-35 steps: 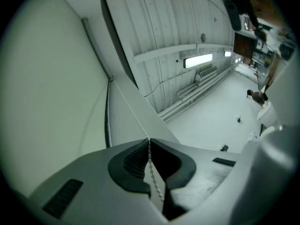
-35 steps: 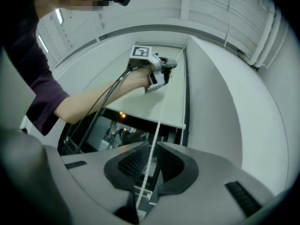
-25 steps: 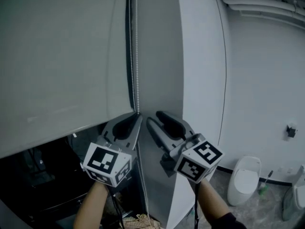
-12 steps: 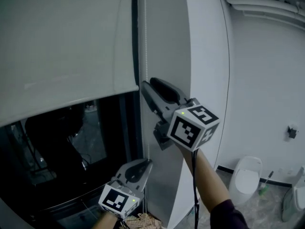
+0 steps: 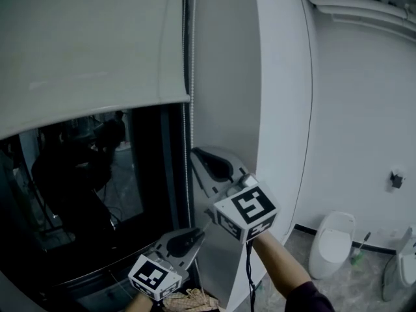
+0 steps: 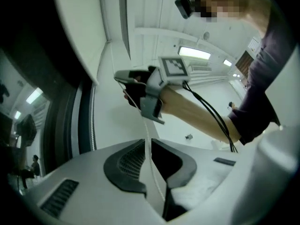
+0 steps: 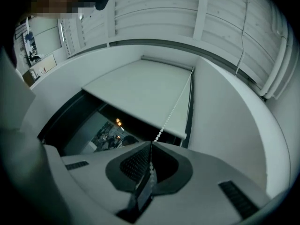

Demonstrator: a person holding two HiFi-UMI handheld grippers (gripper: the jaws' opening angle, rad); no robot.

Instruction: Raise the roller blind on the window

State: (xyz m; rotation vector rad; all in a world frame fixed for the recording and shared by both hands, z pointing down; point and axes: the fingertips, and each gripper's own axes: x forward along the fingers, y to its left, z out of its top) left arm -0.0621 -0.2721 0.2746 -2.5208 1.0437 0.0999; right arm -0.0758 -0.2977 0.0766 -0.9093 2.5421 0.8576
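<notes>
The pale roller blind (image 5: 84, 44) covers the top of the dark window, and its bottom bar slants across the upper left. The bead chain (image 5: 188, 77) hangs along the blind's right edge. My right gripper (image 5: 194, 151) is on the chain below the blind's bar. Its jaws are closing, and in the right gripper view (image 7: 151, 143) they meet on the beads (image 7: 173, 109). Lower down, my left gripper (image 5: 201, 231) is shut on the same chain. The chain (image 6: 149, 139) runs between its pads in the left gripper view (image 6: 146, 142), with the right gripper (image 6: 121, 77) above it.
Dark window glass (image 5: 78, 187) with reflections lies below the blind. A white wall pillar (image 5: 279, 109) stands right of the chain. A white toilet (image 5: 333, 242) and a brush (image 5: 361, 247) sit on the floor at the lower right.
The blind's bottom bar has risen. My left gripper pulled the chain down to the bottom of the view. My right gripper rose open, then came lower and shut on the chain.
</notes>
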